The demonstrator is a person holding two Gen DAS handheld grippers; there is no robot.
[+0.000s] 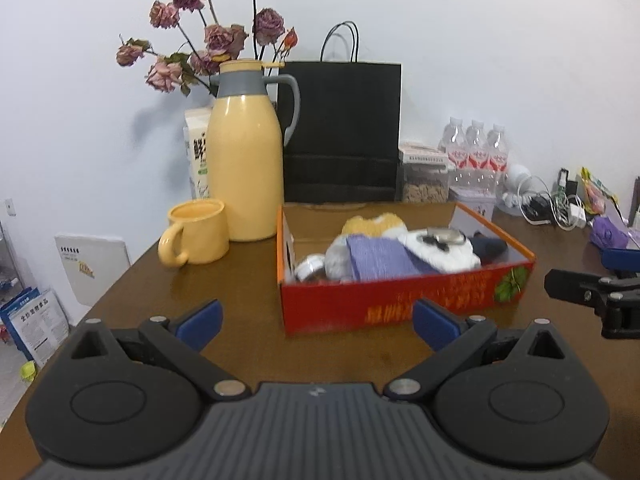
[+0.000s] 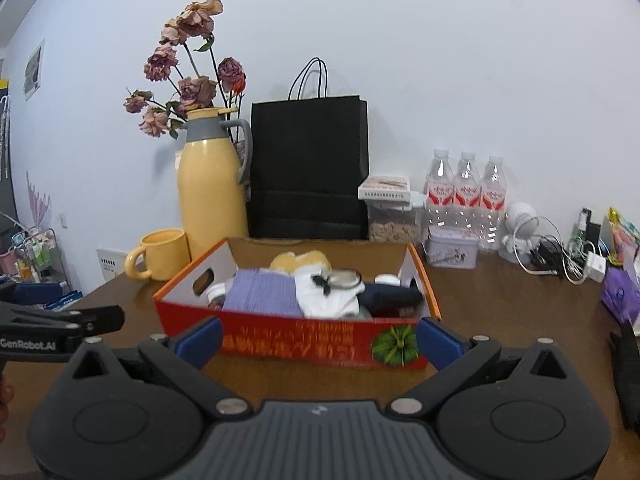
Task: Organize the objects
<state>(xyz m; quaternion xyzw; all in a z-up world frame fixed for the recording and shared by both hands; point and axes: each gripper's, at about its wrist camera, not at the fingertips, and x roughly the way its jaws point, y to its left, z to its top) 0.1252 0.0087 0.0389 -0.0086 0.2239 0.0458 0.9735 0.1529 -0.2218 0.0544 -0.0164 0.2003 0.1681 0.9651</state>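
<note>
The box (image 2: 304, 344) on the tabletop (image 1: 224, 320) is already filled with cloths and small items; both grippers, left (image 1: 316, 322) and right (image 2: 320, 340), are held apart and empty, so little seems left.

Setting: I read this as a lived-in home or small office corner. Evidence, as I see it: brown wooden table (image 1: 240, 288) against a plain white wall; dried roses (image 1: 208, 36) at upper left; yellow thermos jug (image 1: 244, 160) with matching mug (image 1: 196, 234) at centre left; black paper shopping bag (image 1: 342, 132) at centre; three water bottles (image 2: 466, 196) at right; tangled chargers and cables (image 2: 560, 256) at far right; red cardboard box (image 2: 304, 340) of soft items, centre foreground.
</note>
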